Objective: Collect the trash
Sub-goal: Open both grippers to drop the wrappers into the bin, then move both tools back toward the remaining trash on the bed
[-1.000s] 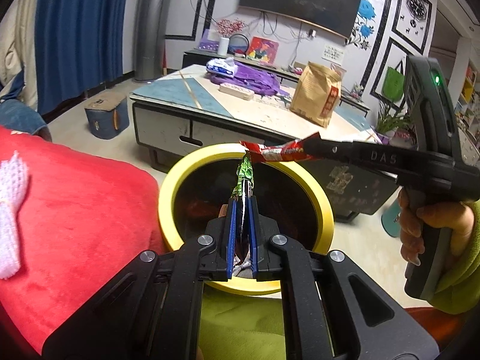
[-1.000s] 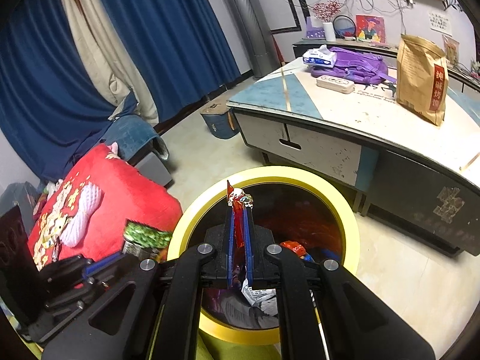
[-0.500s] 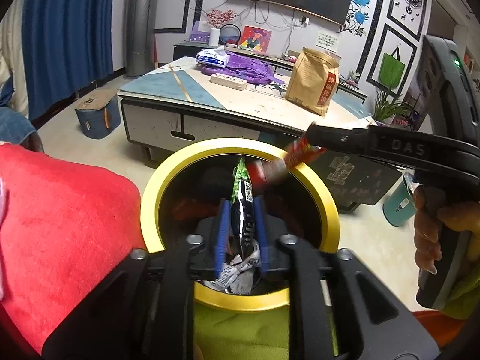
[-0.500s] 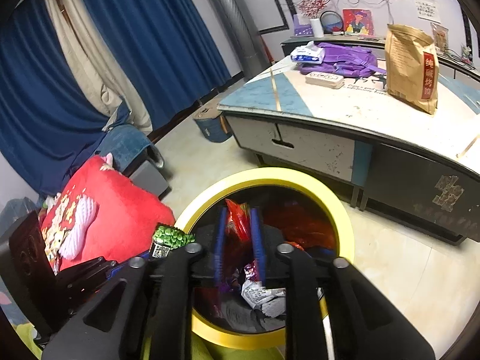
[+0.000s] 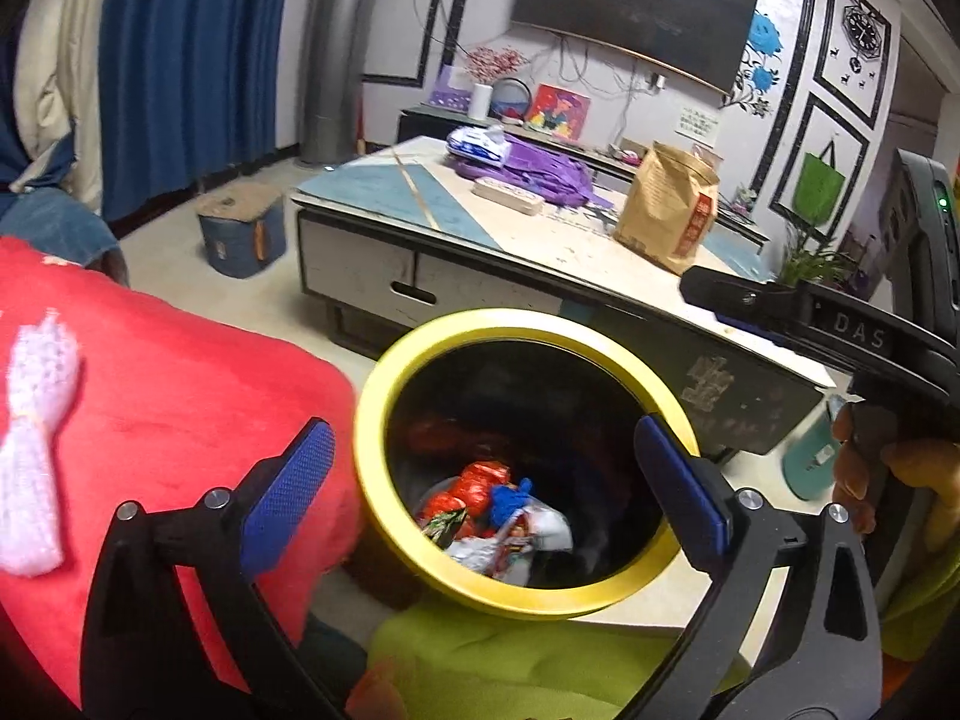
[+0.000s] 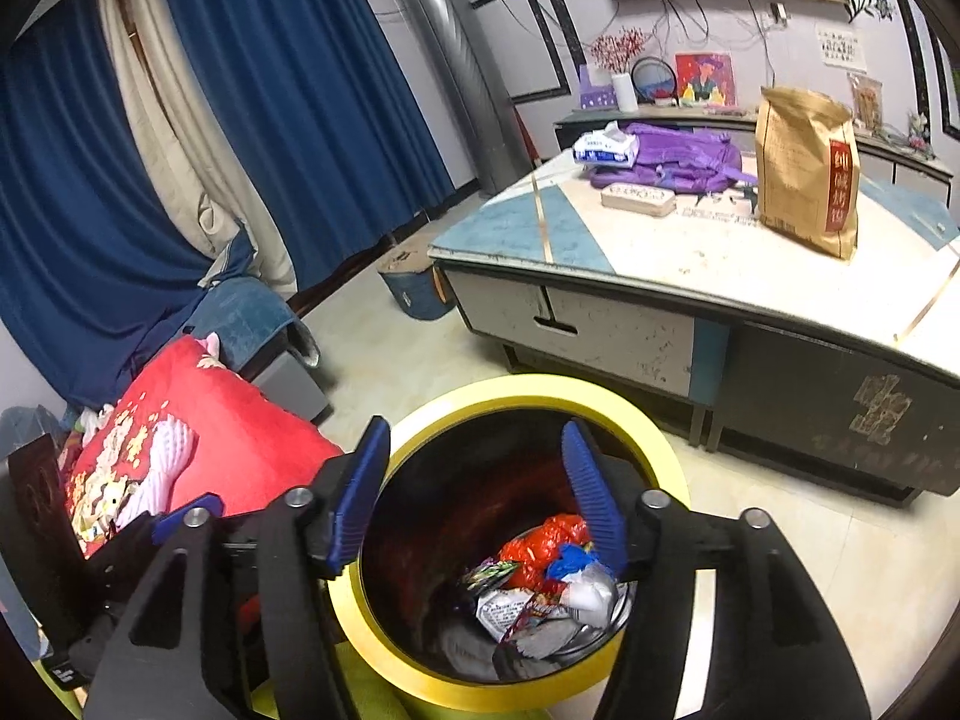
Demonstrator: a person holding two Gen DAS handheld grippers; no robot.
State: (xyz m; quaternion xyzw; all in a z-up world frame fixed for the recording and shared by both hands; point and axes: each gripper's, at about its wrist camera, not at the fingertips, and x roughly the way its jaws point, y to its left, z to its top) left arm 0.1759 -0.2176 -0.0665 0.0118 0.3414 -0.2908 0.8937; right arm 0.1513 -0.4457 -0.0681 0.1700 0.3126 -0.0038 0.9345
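A black bin with a yellow rim (image 5: 384, 420) stands just below both grippers, with several crumpled wrappers (image 5: 492, 516) at its bottom. My left gripper (image 5: 480, 462) hangs over the bin's mouth; its jaws are opening wide and nothing is between the blue pads. From the right, my right gripper (image 5: 705, 294) reaches over the bin's far edge, held by a hand (image 5: 900, 468). In the right wrist view the right gripper (image 6: 474, 450) is also over the bin (image 6: 660, 456), jaws opening and empty. A red wrapper (image 6: 540, 540) and a green one (image 6: 492, 570) lie inside.
A low table (image 5: 540, 252) behind the bin carries a brown paper bag (image 5: 666, 210) and a purple bag (image 5: 534, 168). A red cushion (image 5: 150, 390) lies left of the bin, with green cloth (image 5: 510, 648) in front. A blue box (image 5: 240, 234) and a teal cup (image 5: 816, 456) stand on the floor.
Both grippers have gone from shut to open. The green wrapper left the left jaws and the red wrapper left the right jaws; both now lie in the bin.
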